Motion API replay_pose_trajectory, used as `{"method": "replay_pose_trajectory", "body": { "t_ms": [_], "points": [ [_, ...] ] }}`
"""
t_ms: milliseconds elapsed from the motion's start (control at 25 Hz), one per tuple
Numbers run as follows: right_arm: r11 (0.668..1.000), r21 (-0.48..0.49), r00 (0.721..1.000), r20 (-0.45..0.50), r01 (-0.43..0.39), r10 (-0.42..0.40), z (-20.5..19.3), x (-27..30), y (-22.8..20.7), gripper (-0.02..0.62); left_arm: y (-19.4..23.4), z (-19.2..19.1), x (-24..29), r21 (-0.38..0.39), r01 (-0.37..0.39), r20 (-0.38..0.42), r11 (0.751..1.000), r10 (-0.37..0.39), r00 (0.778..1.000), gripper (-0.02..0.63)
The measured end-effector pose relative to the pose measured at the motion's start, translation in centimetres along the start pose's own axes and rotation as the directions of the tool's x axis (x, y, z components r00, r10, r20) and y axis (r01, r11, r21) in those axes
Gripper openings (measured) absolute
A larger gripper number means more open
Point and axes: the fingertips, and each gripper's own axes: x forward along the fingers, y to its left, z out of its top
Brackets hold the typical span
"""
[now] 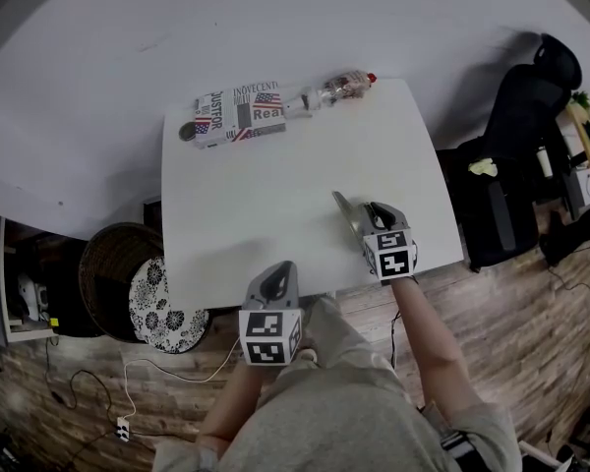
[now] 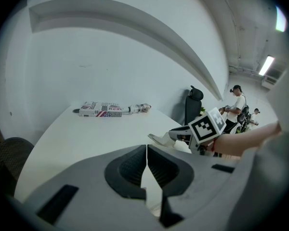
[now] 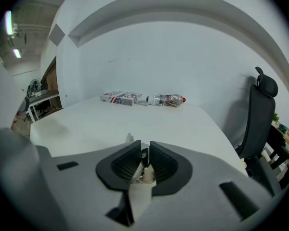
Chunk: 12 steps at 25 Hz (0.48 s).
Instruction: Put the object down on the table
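A silvery flat-bladed tool (image 1: pixel 346 214) points away from me over the front right of the white table (image 1: pixel 265 195). Its dark handle end, with a small hole (image 3: pixel 143 157), stands between the jaws of my right gripper (image 3: pixel 145 146). A gap shows beside the handle, so the pads do not clamp it. From the left gripper view the blade (image 2: pixel 159 139) sticks out low over the table, in front of the right gripper (image 2: pixel 182 134); whether it touches the top I cannot tell. My left gripper (image 1: pixel 278 271) hangs at the table's front edge, jaws shut on nothing (image 2: pixel 147 148).
A flag-printed box (image 1: pixel 238 114) and a lying plastic bottle (image 1: pixel 339 88) sit along the far edge. Left of the table stand a wicker basket (image 1: pixel 108 264) and a patterned round cushion (image 1: pixel 167 305). A black office chair (image 1: pixel 521 116) is at the right.
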Motion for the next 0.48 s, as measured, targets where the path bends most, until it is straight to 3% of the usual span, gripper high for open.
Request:
{"method": "replay_pose_trajectory", "body": {
  "t_ms": [480],
  "points": [
    [0.999, 0.002, 0.999, -0.03, 0.034, -0.034, -1.2, 0.3, -1.1, 0.069, -0.1, -0.1, -0.8, 0.0, -0.002, 0.006, 1.0, 0.002, 1.0, 0.009]
  ]
}}
